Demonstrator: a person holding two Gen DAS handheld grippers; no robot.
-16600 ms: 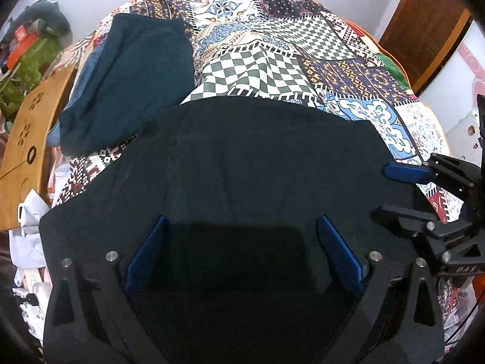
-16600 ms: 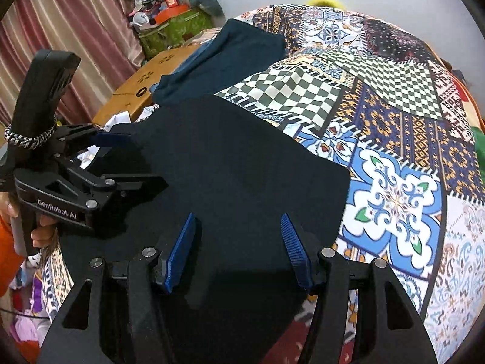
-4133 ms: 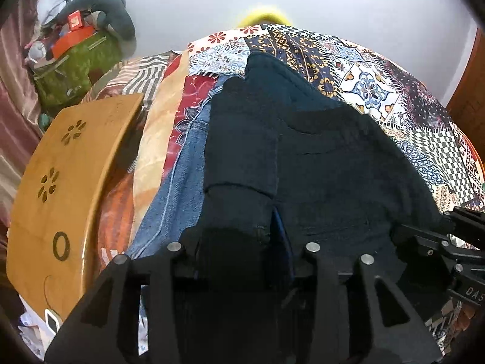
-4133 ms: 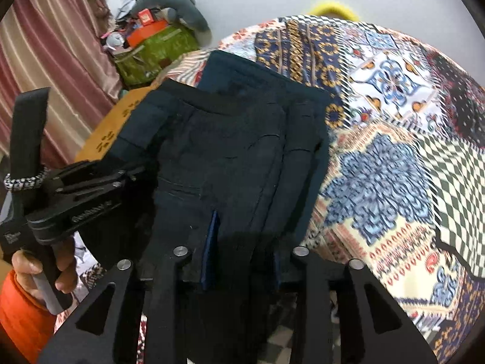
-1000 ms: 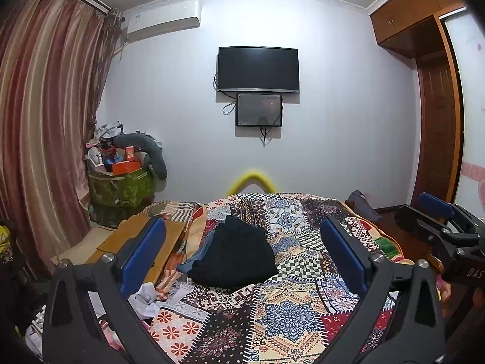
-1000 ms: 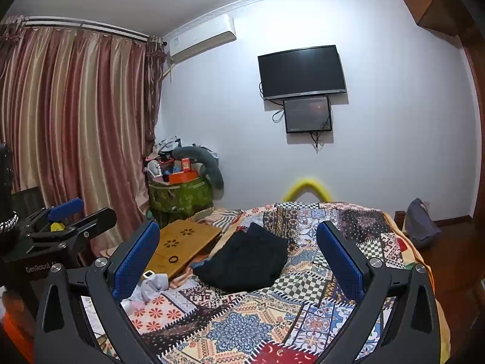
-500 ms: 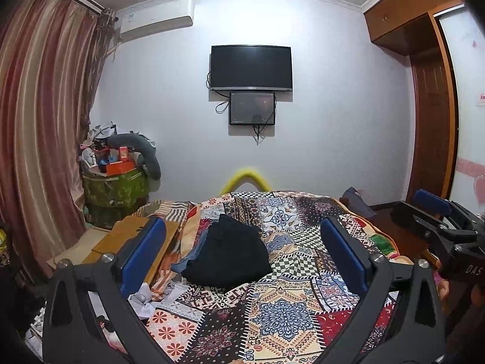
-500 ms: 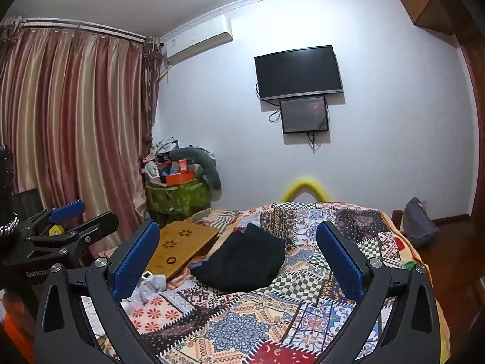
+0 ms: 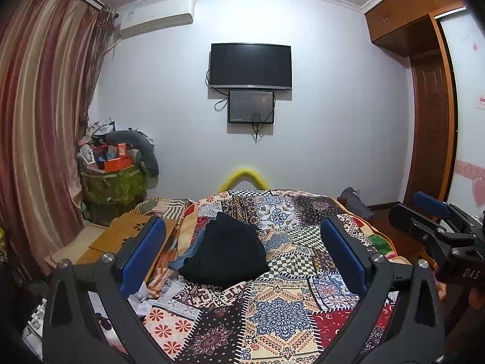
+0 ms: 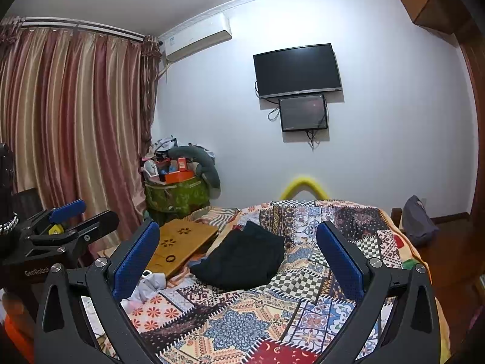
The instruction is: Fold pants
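The folded black pants (image 9: 224, 250) lie on top of a small pile of folded clothes at the far left of the patchwork bed (image 9: 291, 306); they also show in the right wrist view (image 10: 244, 259). My left gripper (image 9: 242, 251) is open and empty, held well back from the pile. My right gripper (image 10: 238, 256) is open and empty too, also far back. The right gripper shows at the right edge of the left wrist view (image 9: 436, 227); the left gripper shows at the left edge of the right wrist view (image 10: 69, 227).
Blue jeans (image 9: 188, 250) lie under the black pants. A wooden lap desk (image 10: 182, 245) stands left of the bed. A green basket (image 9: 112, 188) of clutter sits by the curtain. A TV (image 9: 251, 66) hangs on the far wall. A wardrobe (image 9: 424, 100) stands right.
Over the last second both grippers stayed open and empty, and the view shifted only slightly. Earlier they were shut on the black pants and set them on the pile, then let go and drew back.
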